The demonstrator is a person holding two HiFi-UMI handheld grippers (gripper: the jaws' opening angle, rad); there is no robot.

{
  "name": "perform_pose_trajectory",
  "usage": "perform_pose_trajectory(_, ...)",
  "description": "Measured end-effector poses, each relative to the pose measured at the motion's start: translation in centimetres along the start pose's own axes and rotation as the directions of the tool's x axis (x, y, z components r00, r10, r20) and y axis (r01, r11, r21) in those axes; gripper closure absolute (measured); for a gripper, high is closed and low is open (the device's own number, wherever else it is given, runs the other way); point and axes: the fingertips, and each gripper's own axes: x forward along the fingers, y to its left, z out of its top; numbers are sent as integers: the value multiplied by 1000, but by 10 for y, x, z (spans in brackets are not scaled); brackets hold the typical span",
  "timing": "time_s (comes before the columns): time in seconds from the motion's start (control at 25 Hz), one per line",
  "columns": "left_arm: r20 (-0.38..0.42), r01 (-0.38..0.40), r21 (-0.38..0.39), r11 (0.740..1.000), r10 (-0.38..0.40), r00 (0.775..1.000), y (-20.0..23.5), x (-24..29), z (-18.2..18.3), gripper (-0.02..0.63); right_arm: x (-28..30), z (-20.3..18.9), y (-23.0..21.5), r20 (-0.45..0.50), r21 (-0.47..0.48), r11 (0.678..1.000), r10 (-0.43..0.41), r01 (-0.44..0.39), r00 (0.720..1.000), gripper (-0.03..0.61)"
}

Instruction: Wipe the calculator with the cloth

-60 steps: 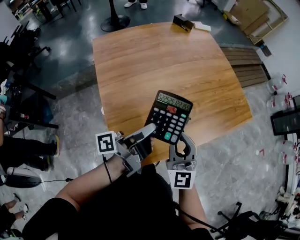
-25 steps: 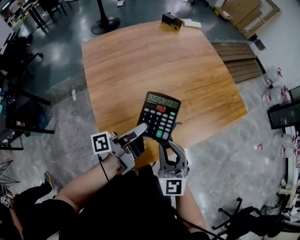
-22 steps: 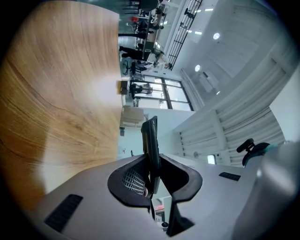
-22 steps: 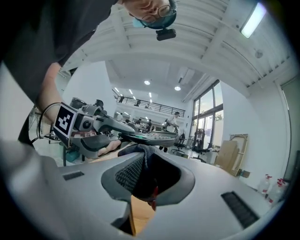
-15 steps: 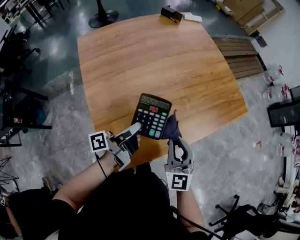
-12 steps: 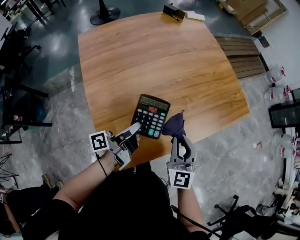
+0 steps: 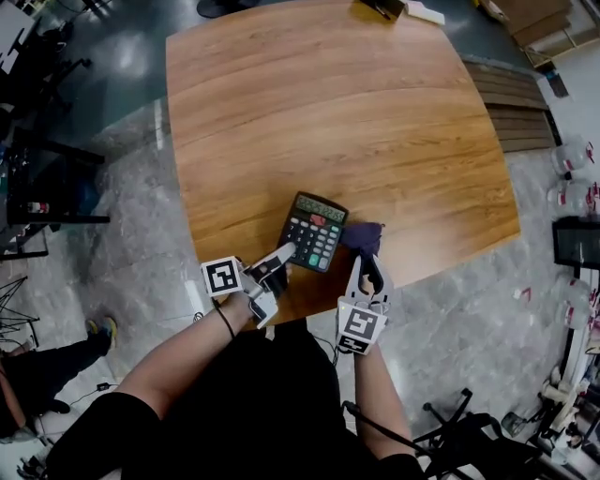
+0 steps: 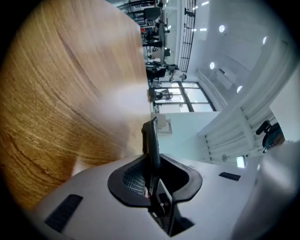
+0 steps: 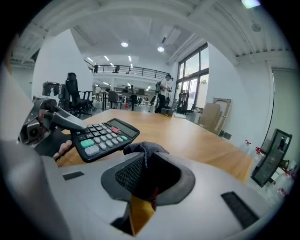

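Observation:
A black calculator (image 7: 316, 232) with grey keys and one green key lies low over the near edge of the wooden table (image 7: 328, 103). My left gripper (image 7: 284, 255) is shut on its near-left corner. In the left gripper view the calculator (image 8: 151, 140) shows edge-on, clamped between the jaws. A dark purple cloth (image 7: 364, 235) sits bunched just right of the calculator, with my right gripper (image 7: 367, 262) shut on it. From the right gripper view the cloth (image 9: 144, 151) bulges out of the jaws, and the calculator (image 9: 104, 135) and left gripper (image 9: 52, 118) lie to its left.
A black box (image 7: 386, 7) and a white item (image 7: 425, 14) rest at the table's far edge. A wooden pallet (image 7: 514, 108) lies on the floor to the right, dark chairs (image 7: 42, 178) to the left. The table's near edge runs just under both grippers.
Both grippers have come down toward the table's near edge with the calculator and cloth. The cloth has moved out from behind the calculator to its right side.

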Motion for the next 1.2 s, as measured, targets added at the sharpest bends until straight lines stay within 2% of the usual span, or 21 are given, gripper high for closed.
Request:
perform_pose_trajectory(0.2,-11,-74,39,996,75,997,26,-2,-2,547,15,-23,-4,-96,-5,999,-52,52,994,518)
perform_pose_trajectory(0.28,-12,-97,45,994,98,995,33,-2,-2,546,21,-27,-2,-118,0,999,-37,37,992,518)
perform_pose_trajectory(0.4,-27,-118,102,988,121,992,38,-1,0,547,28,-32,7,-146,-1,1000,-5,5,989,518)
perform_pose_trajectory(0.64,-51,-214,228,950,231,972,45,-2,-2,531,33,-44,22,-213,-1,1000,3,-3,977,518)
perform_pose_trajectory(0.72,-54,-270,299,915,299,953,47,-3,-4,520,33,-46,24,-239,2,1000,4,-4,971,518)
perform_pose_trajectory(0.84,-51,-369,429,825,430,901,52,-6,-8,494,32,-46,26,-273,22,1000,26,-21,962,517)
perform_pose_trajectory(0.96,-33,-450,495,743,533,845,58,-13,-7,464,31,-45,32,-295,58,997,67,-52,953,517)
perform_pose_trajectory(1.08,-19,-484,538,690,584,812,60,-14,-5,445,29,-44,36,-320,86,993,105,-82,941,507)
perform_pose_trajectory(1.16,-19,-494,568,658,611,791,60,-14,-6,443,26,-41,38,-336,105,989,132,-102,933,454)
perform_pose_trajectory(1.2,-17,-499,584,641,624,781,61,-15,-7,440,24,-38,38,-339,112,988,137,-104,931,446)
